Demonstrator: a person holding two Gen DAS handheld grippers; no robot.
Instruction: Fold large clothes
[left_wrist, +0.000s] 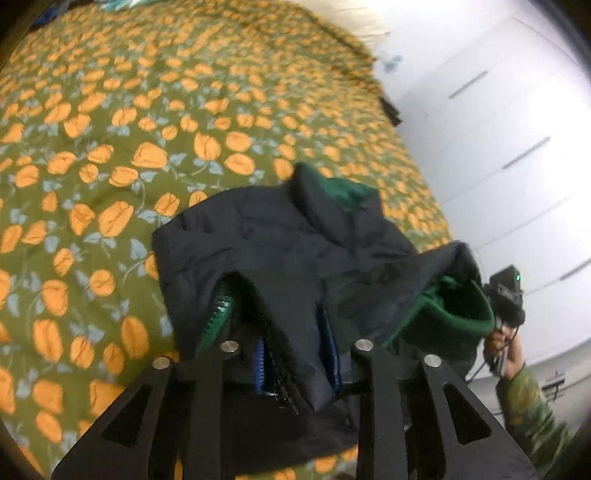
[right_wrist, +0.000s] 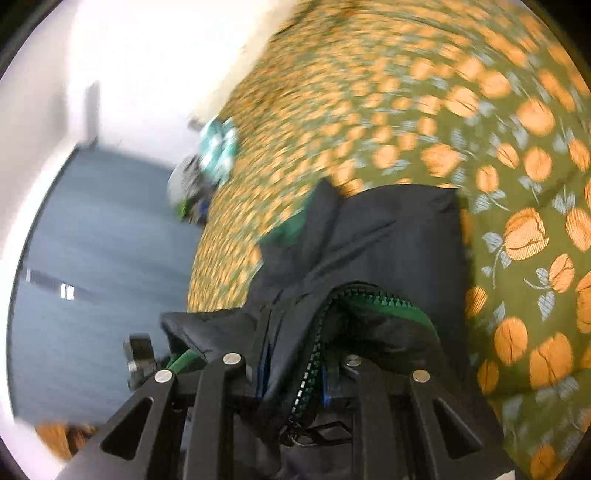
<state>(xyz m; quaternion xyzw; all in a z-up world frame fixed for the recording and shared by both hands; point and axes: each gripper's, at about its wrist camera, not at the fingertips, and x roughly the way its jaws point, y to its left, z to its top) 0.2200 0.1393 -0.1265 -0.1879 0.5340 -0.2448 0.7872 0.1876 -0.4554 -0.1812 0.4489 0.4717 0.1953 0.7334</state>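
A dark padded jacket (left_wrist: 280, 240) with green lining and a green zip is bunched over the flowered bedspread (left_wrist: 110, 110). My left gripper (left_wrist: 295, 354) is shut on a fold of it, with dark fabric and zip filling the gap between the blue pads (left_wrist: 260, 362). At the right of this view a hand in a camouflage sleeve carries my right gripper (left_wrist: 506, 299) at the jacket's green-lined edge. In the right wrist view the jacket (right_wrist: 388, 236) runs into my right gripper (right_wrist: 291, 369), shut on fabric beside the zip. My left gripper (right_wrist: 142, 354) shows at the lower left.
The bed (right_wrist: 406, 92) fills most of both views. A small heap of teal and white clothes (right_wrist: 214, 147) lies at its far edge. White wardrobe doors (left_wrist: 498, 129) stand beside the bed, and grey-blue floor (right_wrist: 92, 240) lies beyond its edge.
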